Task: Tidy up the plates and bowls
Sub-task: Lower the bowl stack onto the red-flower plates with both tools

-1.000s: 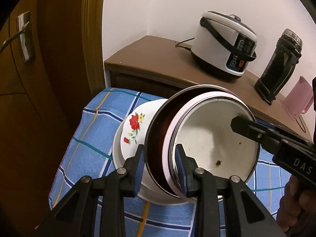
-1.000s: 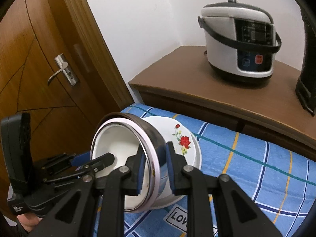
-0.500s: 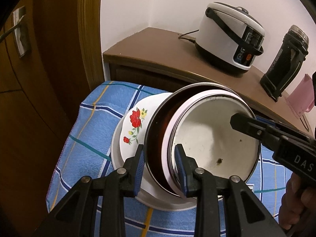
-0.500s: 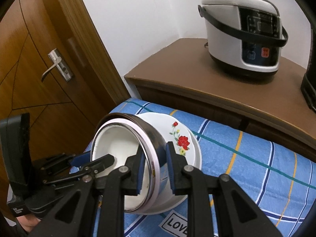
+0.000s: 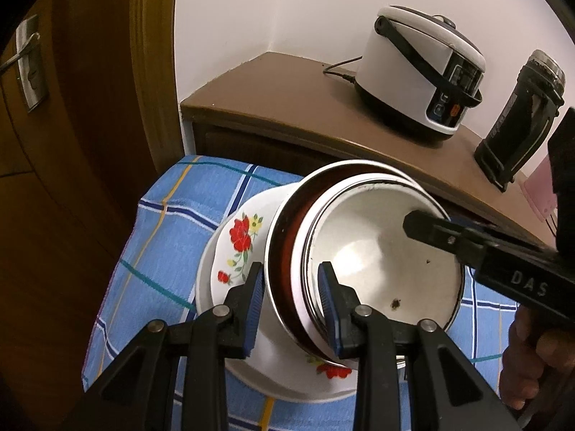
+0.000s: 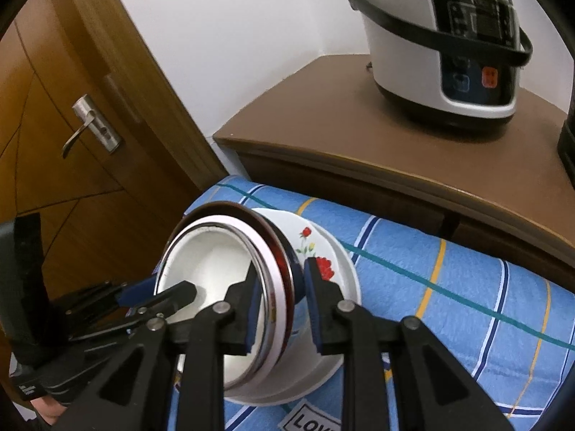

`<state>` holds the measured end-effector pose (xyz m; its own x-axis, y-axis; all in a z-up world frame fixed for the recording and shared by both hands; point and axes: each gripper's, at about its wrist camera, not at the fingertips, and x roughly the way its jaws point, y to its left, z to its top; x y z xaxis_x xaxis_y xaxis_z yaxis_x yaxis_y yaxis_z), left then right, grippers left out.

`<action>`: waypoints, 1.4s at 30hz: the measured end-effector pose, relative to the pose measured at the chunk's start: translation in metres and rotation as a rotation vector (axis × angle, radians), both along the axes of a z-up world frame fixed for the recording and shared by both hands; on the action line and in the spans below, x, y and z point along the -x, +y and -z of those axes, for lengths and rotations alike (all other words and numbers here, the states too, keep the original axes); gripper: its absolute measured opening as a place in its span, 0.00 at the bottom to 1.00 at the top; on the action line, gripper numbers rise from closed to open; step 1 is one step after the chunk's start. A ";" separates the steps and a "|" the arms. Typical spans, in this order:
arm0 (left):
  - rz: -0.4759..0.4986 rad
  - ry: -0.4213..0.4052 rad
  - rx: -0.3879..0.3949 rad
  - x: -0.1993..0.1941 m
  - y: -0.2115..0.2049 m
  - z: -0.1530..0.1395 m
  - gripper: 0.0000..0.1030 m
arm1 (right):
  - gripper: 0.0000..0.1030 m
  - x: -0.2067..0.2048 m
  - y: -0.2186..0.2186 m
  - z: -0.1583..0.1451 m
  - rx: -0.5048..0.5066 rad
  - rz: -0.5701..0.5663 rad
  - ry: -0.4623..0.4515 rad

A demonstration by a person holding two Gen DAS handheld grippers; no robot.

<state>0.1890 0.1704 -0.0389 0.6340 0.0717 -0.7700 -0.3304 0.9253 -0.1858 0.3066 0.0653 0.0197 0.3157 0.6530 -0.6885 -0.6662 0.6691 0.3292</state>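
Note:
A tilted stack of nested bowls [image 5: 377,258], a white enamel one inside pink-rimmed and dark steel ones, leans into a white flowered bowl [image 5: 237,251] on the blue checked cloth [image 5: 172,222]. My left gripper [image 5: 291,298] is shut on the stack's near rim. From the other side my right gripper [image 6: 282,298] is shut on the rims of the same nested bowls [image 6: 208,262], with one finger [image 5: 431,230] inside the white bowl. The flowered bowl [image 6: 323,251] is partly hidden behind the stack. Whether the stack's bottom rests in it is hidden.
A wooden cabinet [image 5: 269,100] stands behind the cloth with a white rice cooker [image 5: 420,82], a black flask [image 5: 521,118] and a pink object [image 5: 539,194] on it. A wooden door with a metal handle [image 6: 90,129] is at the left. A hand [image 5: 521,359] holds the right gripper.
Both grippers have carried the nested stack a little lower, deeper into the flowered bowl. Both grips look the same.

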 end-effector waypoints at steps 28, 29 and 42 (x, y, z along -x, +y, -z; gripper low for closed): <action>-0.007 -0.016 0.037 0.010 0.001 0.001 0.32 | 0.27 0.013 -0.007 0.006 0.012 -0.042 -0.020; -0.008 -0.015 0.039 0.010 0.001 0.001 0.32 | 0.27 0.013 -0.007 0.005 0.012 -0.043 -0.026; 0.007 0.004 0.085 -0.001 0.004 0.014 0.32 | 0.28 0.011 -0.008 0.008 -0.019 -0.026 -0.038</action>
<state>0.1904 0.1749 -0.0533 0.6308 0.0013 -0.7760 -0.3248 0.9087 -0.2624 0.2954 0.0574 0.0113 0.3241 0.6746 -0.6633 -0.6958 0.6450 0.3159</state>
